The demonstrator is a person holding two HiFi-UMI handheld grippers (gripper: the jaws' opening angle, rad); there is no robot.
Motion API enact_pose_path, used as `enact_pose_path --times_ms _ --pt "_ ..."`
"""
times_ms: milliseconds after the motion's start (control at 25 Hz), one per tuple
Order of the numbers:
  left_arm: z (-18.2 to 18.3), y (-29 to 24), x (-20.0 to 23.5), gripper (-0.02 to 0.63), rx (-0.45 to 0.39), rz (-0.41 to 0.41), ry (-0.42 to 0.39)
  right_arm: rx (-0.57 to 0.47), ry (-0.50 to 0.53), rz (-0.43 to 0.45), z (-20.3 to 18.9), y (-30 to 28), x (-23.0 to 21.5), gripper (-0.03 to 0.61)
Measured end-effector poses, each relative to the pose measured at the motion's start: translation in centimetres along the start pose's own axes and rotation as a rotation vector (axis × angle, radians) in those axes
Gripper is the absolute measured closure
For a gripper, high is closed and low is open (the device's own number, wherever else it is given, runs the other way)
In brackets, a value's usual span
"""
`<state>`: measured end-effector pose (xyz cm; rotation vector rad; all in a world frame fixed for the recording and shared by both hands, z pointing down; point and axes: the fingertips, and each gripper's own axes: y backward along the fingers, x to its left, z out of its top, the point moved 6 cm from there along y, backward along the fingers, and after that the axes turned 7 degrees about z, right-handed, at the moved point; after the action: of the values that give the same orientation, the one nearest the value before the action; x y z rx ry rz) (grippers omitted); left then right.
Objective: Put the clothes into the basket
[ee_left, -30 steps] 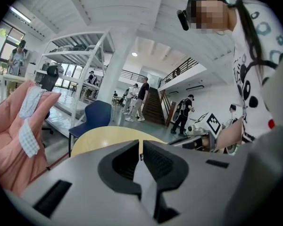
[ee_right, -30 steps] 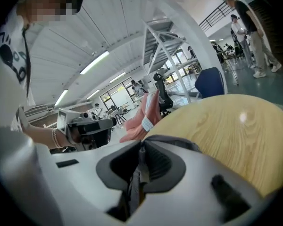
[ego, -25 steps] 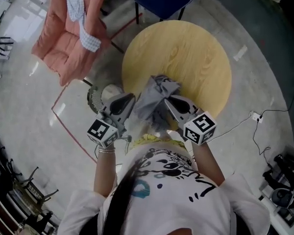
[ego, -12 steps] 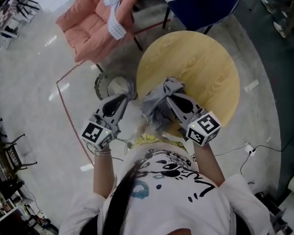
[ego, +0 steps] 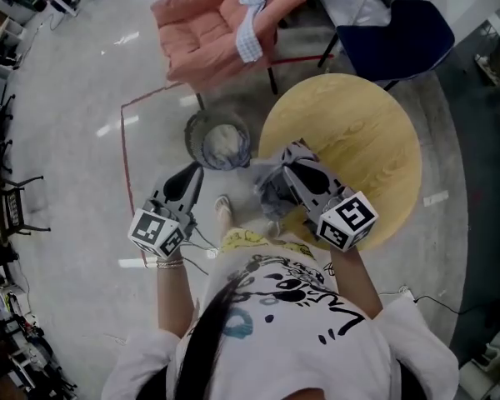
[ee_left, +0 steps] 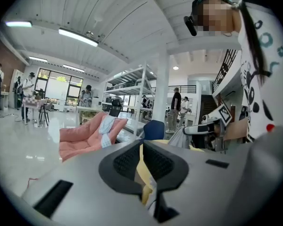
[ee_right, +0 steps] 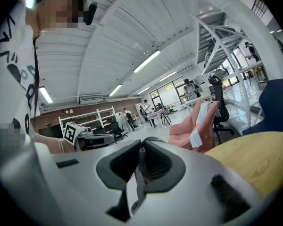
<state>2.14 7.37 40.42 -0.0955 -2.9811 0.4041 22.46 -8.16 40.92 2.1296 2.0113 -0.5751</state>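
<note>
A grey garment (ego: pixel 271 186) hangs bunched from my right gripper (ego: pixel 290 162), which is shut on it over the left edge of the round wooden table (ego: pixel 358 140). In the right gripper view a thin strip of the grey fabric (ee_right: pixel 138 182) sits pinched between the jaws of my right gripper (ee_right: pixel 141 150). A round mesh basket (ego: pixel 218 141) stands on the floor just left of the table with a pale cloth inside. My left gripper (ego: pixel 192 173) hovers below the basket, apart from the garment; its jaws stand together with nothing in them (ee_left: pixel 141 147).
A pink chair (ego: pixel 212 23) draped with checked and pale clothes (ego: pixel 252 15) stands behind the basket. A blue chair (ego: pixel 387 36) is behind the table. Red tape (ego: pixel 127 148) marks the floor. Racks and stands line the left edge. People stand far off in the hall.
My left gripper has pulled left, away from the grey garment. The right gripper has carried the garment toward the table's left edge, closer to the basket, which has come fully into view.
</note>
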Motion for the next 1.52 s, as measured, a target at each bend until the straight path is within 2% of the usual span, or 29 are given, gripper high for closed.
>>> enact_pose_path --times_ms 200,360,800,1000,1240,1520 --pt "0.3 3.3 2.3 0.595 -0.014 0.072 -0.018 -0.011 0.046 0.049 1.1 -2.6 2.1 0.534" --pt "1.1 4.8 3.5 0.595 -0.033 0.092 -0.028 -0.017 0.083 0.073 2.4 -4.3 3.2 0.534" --pt "1.0 7.9 8.5 0.595 -0.06 0.139 -0.01 -0.015 0.148 0.055 4.2 -9.5 4.1 0.534" --pt "2.2 10.0 12.0 0.595 -0.073 0.144 -0.01 -0.028 0.17 0.028 6.0 -12.4 5.5 0.534" --pt "1.1 11.3 16.6 0.595 -0.065 0.119 -0.032 -0.038 0.17 -0.008 4.9 -16.9 5.9 0.534" --pt "0.4 14.0 20.4 0.595 -0.082 0.082 0.032 -0.045 0.174 -0.04 5.0 -21.2 8.1 0.534"
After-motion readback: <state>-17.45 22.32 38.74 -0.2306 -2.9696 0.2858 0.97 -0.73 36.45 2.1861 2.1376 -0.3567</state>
